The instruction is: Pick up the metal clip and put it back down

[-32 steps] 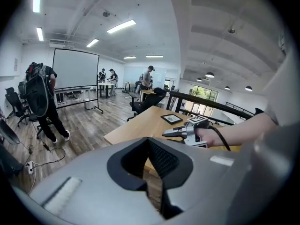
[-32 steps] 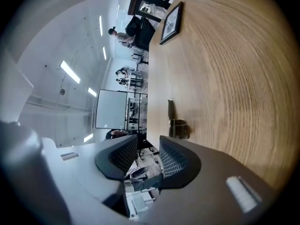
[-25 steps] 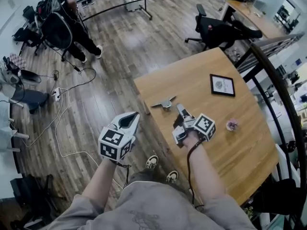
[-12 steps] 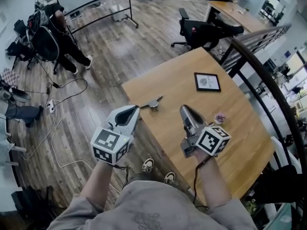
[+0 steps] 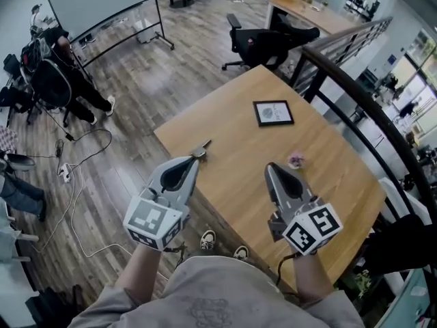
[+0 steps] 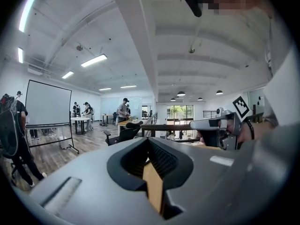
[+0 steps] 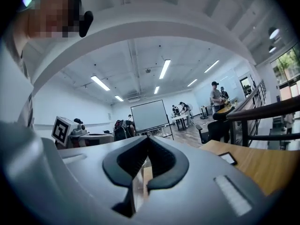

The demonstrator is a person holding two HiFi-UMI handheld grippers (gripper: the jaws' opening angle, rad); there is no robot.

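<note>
The metal clip (image 5: 203,147) lies flat on the wooden table (image 5: 328,162) near its left edge, partly hidden behind my left gripper's tip. My left gripper (image 5: 193,160) is held up in the air just short of the clip, shut and empty. My right gripper (image 5: 272,167) is raised over the table's near part, well to the right of the clip, and is also shut with nothing between its jaws. In the left gripper view the jaw tips (image 6: 149,140) meet. In the right gripper view the jaw tips (image 7: 148,137) meet too, pointing level across the room.
A black-framed picture (image 5: 273,113) and a small pink object (image 5: 295,159) lie on the table. A dark railing (image 5: 355,80) runs along its right side. An office chair (image 5: 256,43), a whiteboard (image 5: 102,2), a seated person (image 5: 58,67) and floor cables (image 5: 75,176) lie beyond.
My right gripper has drawn back from beside the clip, risen and moved right. The left gripper has lifted slightly. The clip still lies on the table.
</note>
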